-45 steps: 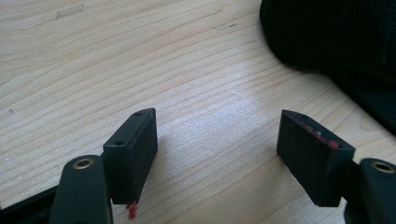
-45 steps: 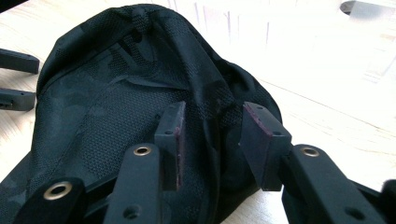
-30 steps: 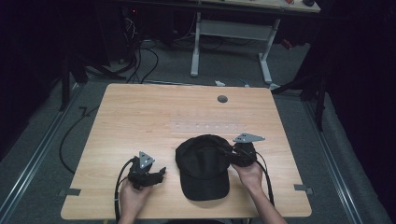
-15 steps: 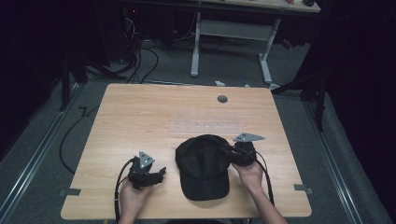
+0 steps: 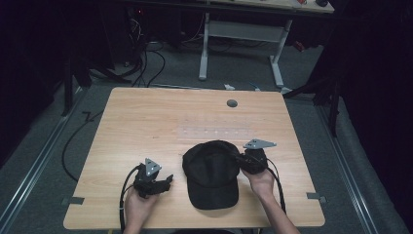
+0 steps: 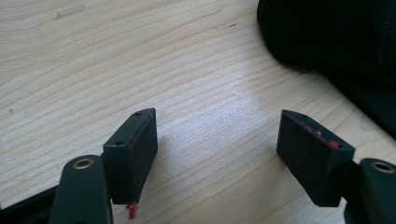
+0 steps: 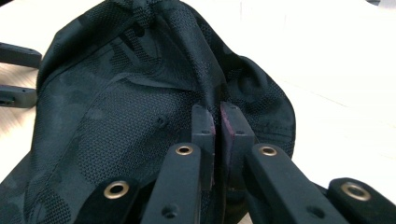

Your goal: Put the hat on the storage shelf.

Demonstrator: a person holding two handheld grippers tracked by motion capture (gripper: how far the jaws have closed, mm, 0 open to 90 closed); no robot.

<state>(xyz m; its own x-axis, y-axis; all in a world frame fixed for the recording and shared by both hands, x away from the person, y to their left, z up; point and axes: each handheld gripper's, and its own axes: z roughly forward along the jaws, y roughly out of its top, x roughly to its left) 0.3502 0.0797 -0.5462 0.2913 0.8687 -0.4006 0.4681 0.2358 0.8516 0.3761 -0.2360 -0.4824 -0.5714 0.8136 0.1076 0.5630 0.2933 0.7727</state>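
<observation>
the right gripper jaws have just been closing and pinch a fold of the black cap; the left gripper jaws stand wide over bare worktop.

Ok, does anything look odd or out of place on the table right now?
Only the cap: the right gripper has just closed on its crown, pinching the fabric into a raised ridge. The left gripper is open over bare table beside it. Nothing looks spilled or damaged.
</observation>
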